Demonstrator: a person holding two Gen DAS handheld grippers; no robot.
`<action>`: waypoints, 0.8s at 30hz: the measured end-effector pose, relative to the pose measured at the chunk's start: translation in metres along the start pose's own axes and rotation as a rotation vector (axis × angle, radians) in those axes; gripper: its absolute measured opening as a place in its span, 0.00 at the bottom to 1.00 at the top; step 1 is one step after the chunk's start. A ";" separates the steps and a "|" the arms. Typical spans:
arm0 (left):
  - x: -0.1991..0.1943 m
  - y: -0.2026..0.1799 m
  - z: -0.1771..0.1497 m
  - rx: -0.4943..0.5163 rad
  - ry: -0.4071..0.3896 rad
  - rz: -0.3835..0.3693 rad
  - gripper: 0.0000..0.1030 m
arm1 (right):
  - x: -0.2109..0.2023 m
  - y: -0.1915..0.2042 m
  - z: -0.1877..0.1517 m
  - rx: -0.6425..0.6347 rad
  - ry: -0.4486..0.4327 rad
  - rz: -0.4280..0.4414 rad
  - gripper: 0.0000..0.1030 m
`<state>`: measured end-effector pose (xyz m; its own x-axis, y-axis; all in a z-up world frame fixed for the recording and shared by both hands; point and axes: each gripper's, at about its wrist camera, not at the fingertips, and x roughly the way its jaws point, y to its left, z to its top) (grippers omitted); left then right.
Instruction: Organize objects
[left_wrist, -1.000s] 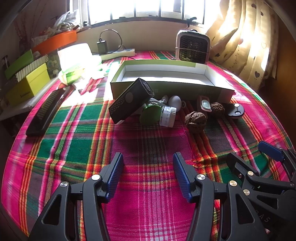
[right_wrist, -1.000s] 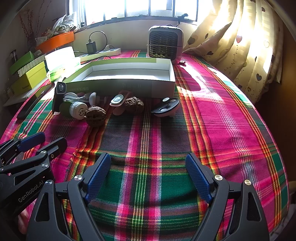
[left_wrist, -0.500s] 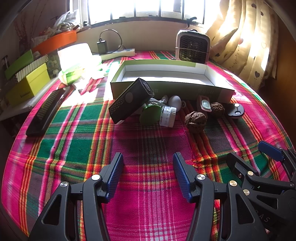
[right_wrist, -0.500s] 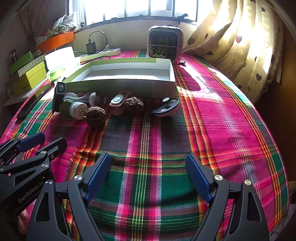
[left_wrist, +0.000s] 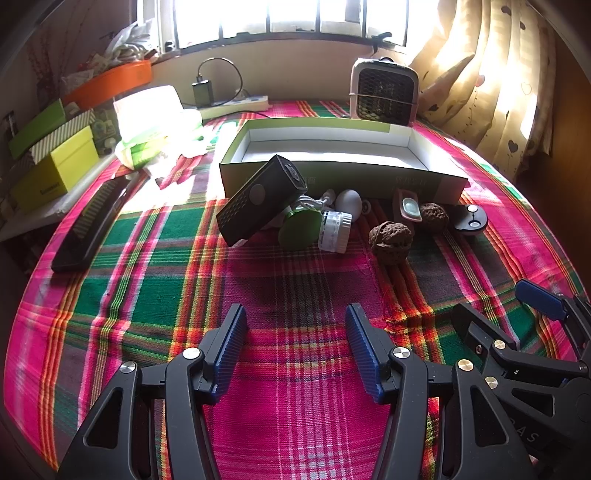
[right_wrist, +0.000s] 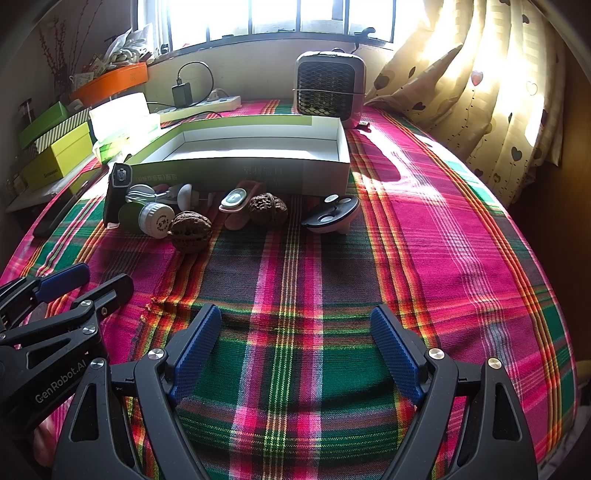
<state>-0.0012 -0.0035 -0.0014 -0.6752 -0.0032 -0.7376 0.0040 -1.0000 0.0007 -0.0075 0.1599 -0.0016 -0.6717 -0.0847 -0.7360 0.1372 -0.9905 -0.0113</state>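
A shallow open box (left_wrist: 332, 173) (right_wrist: 258, 170), green outside and white inside, lies on the plaid cloth. Against its near wall sit a black perforated block (left_wrist: 258, 203) (right_wrist: 116, 192), a green bottle with a white cap (left_wrist: 314, 229) (right_wrist: 147, 218), a white egg-shaped item (left_wrist: 349, 203), two walnuts (left_wrist: 389, 240) (right_wrist: 190, 230) (right_wrist: 267, 208), a pink clip (left_wrist: 408, 206) (right_wrist: 236, 201) and a black round gadget (left_wrist: 471, 218) (right_wrist: 330, 216). My left gripper (left_wrist: 295, 328) and right gripper (right_wrist: 295, 332) both stand open over bare cloth, well short of the items.
A small heater (left_wrist: 384, 92) (right_wrist: 328, 88) stands behind the box. A power strip with charger (left_wrist: 229, 103), stacked green boxes (left_wrist: 55, 158), an orange tray (left_wrist: 110, 81) and a black comb-like bar (left_wrist: 88, 225) lie left. Curtains (right_wrist: 498, 92) hang at right.
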 end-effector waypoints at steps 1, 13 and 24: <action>0.000 0.000 0.000 0.000 0.000 0.000 0.53 | 0.000 0.000 0.000 0.000 0.000 0.000 0.81; -0.001 -0.001 0.001 0.006 0.005 -0.004 0.53 | 0.000 0.002 0.001 -0.001 0.001 0.000 0.81; -0.002 0.013 0.001 0.056 0.020 -0.174 0.52 | 0.002 -0.001 0.003 -0.019 0.016 0.019 0.81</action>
<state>-0.0001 -0.0169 0.0006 -0.6473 0.1691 -0.7433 -0.1528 -0.9841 -0.0908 -0.0109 0.1601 -0.0007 -0.6569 -0.1020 -0.7470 0.1640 -0.9864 -0.0096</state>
